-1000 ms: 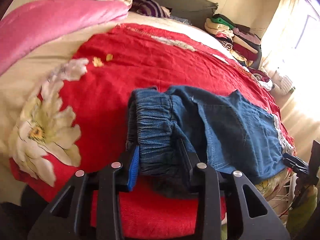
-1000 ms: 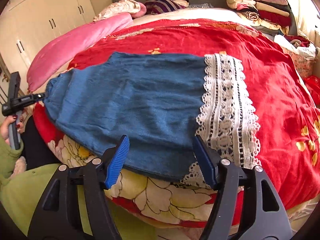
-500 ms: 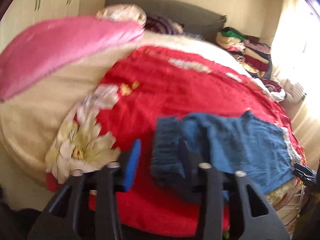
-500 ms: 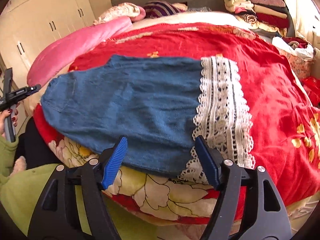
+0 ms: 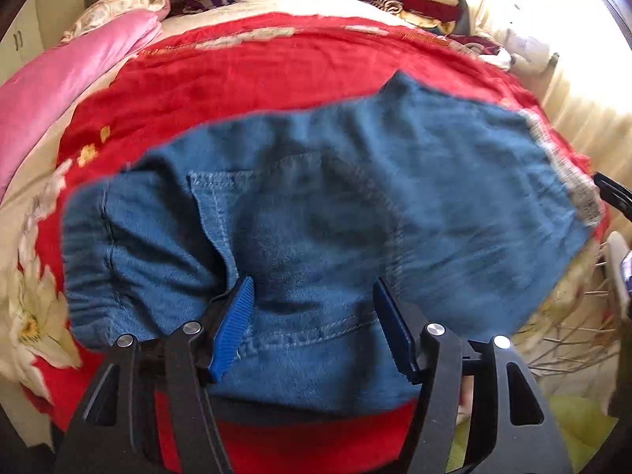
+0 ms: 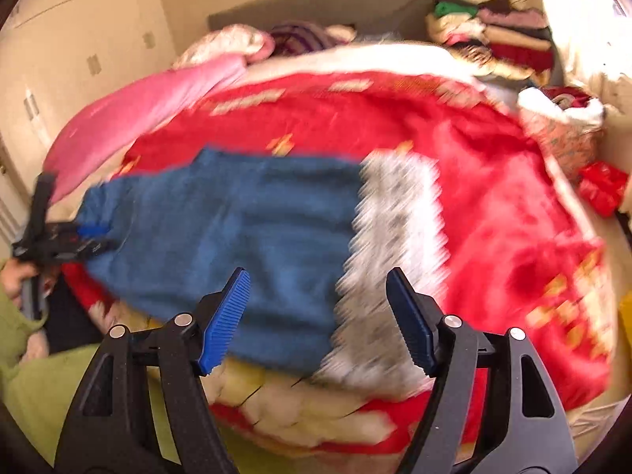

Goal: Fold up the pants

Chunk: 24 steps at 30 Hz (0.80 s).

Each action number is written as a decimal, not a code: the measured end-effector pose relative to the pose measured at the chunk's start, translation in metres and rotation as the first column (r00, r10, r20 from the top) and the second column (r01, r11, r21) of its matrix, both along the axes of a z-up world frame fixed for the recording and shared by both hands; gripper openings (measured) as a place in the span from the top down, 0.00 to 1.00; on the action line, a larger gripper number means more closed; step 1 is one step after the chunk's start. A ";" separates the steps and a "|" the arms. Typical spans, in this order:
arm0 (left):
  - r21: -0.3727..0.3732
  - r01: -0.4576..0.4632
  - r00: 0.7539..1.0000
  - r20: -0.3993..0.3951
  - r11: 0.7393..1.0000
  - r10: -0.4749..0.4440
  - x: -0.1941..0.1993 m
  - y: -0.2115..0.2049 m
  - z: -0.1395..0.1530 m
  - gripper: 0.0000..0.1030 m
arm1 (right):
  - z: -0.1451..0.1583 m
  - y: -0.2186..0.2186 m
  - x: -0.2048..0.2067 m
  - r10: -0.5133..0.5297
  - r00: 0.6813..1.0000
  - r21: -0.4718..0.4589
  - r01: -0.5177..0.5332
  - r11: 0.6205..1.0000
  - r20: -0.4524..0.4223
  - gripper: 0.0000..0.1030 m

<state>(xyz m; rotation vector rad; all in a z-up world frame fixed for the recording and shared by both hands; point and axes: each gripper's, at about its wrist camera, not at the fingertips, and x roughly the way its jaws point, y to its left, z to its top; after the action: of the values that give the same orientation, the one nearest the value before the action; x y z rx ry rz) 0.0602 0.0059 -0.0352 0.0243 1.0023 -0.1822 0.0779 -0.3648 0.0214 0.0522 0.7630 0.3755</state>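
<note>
No readable text, label or number anywhere

The bed [image 5: 276,75] wears a red floral blanket [image 5: 245,79]. Blue denim pants [image 5: 335,197] lie flat on the blanket; a pink quilt [image 5: 59,98] lies left of the pants.

Daylight floods in from the right, glaring white along that edge in both views. Fisheye bending curves the bed [image 5: 276,63] and darkens the corners. Motion blur smears the right wrist view heavily, the left only mildly.
</note>
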 end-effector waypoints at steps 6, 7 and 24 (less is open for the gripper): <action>-0.053 0.024 0.992 0.124 0.998 -0.018 0.014 -0.010 0.061 0.30 | 0.012 -0.036 0.056 -0.102 0.994 0.041 0.103 0.994 -0.022 0.37; -0.051 0.029 0.991 0.135 0.998 -0.022 0.019 -0.014 0.066 0.29 | 0.011 -0.042 0.066 -0.111 0.993 0.057 0.113 0.992 -0.034 0.37; 0.012 0.184 0.980 0.079 0.983 -0.184 0.142 -0.095 0.030 0.25 | -0.049 -0.052 0.171 -0.071 0.965 0.164 0.115 0.980 -0.251 0.56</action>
<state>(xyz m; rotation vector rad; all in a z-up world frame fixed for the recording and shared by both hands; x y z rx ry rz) 0.2021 -0.0892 -0.0055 0.1282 0.9203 -0.3455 0.2493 -0.4165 -0.0280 0.3058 0.9657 0.3498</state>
